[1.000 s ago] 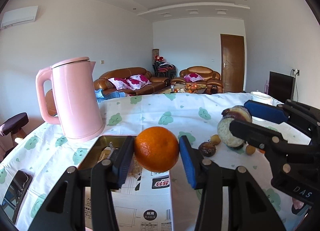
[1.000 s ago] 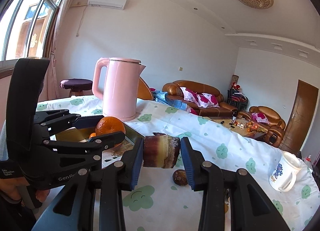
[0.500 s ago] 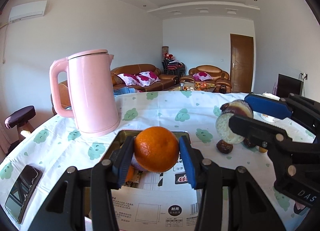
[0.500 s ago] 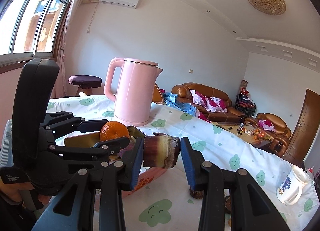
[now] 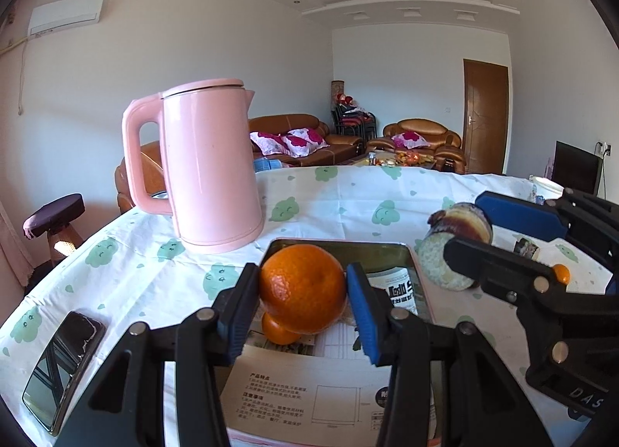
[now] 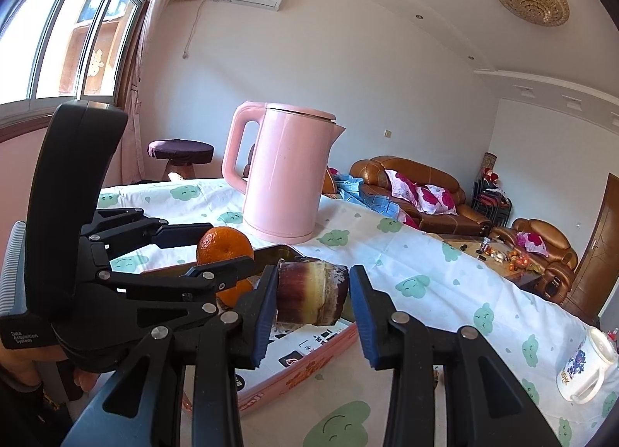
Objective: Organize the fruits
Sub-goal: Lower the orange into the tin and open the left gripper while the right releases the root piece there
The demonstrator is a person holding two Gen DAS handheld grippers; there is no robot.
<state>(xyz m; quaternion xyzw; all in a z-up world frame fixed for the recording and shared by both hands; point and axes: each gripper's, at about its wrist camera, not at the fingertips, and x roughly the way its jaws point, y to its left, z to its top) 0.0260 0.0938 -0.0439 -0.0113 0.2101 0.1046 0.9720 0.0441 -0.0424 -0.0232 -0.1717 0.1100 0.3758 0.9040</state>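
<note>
My left gripper [image 5: 303, 290] is shut on a round orange [image 5: 303, 288], held just above an open pink cardboard box [image 5: 387, 253]. A smaller orange [image 5: 277, 329] lies in the box right below it. My right gripper [image 6: 312, 294] is shut on a short purple-and-yellow sugarcane piece [image 6: 311, 292], hovering over the box [image 6: 301, 354] near its right edge. In the left wrist view the sugarcane piece [image 5: 450, 253] and the right gripper's fingers [image 5: 518, 211] show at the right. From the right wrist view, the left gripper [image 6: 220, 249] with its orange [image 6: 224, 247] sits left of the sugarcane.
A tall pink kettle [image 5: 209, 164] stands on the cloud-print tablecloth [image 5: 340, 195] just behind the box. A phone [image 5: 64, 365] lies at the table's left edge. A small orange fruit [image 5: 561, 273] sits right of the box, a white mug [image 6: 584, 365] at the far right.
Both grippers have moved left over the table toward the kettle, carrying the orange and the sugarcane piece over the box; the box interior and the small orange now show beneath the left gripper.
</note>
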